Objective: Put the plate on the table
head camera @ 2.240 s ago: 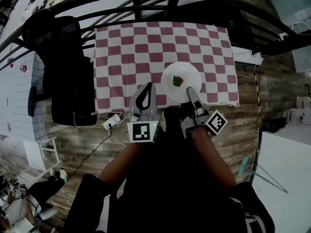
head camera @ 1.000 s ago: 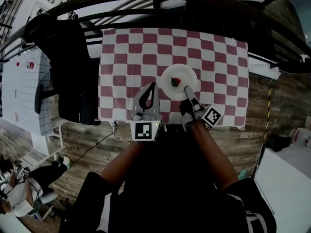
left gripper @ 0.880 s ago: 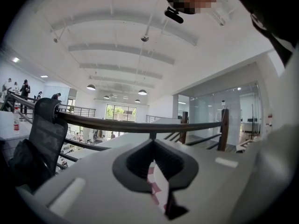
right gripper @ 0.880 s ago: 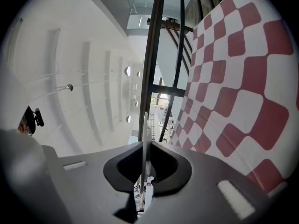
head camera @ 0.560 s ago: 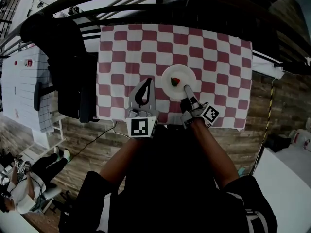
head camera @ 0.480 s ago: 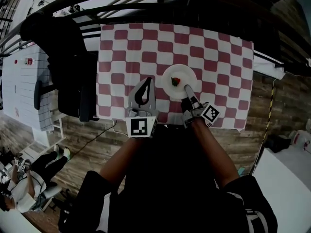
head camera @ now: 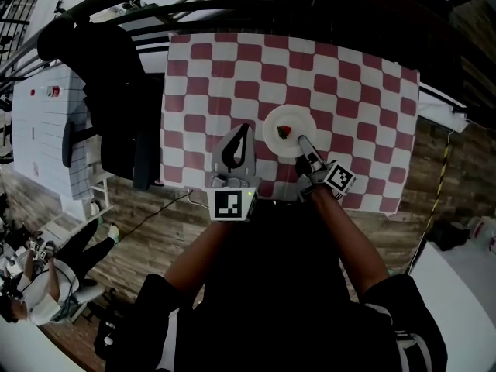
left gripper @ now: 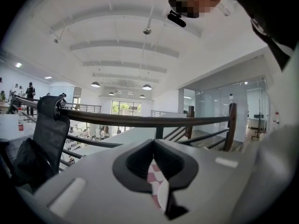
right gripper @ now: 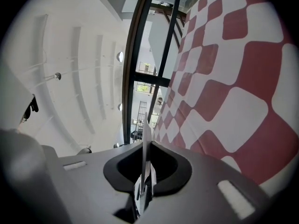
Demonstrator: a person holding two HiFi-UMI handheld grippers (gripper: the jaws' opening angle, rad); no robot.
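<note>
Head view: right claw (head camera: pixel 304 142) clenched on the plate (head camera: pixel 274 129) at its near rim, over the checkered table (head camera: pixel 201 76).

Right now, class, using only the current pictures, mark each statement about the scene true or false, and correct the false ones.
1. The right hand-held gripper is shut on the plate's rim. True.
2. The plate is empty. False: a small red and green piece of food lies on it.
3. The tablecloth has blue stripes. False: it is red-and-white checked.
4. A black chair stands by the table's left edge in the head view. True.
</note>
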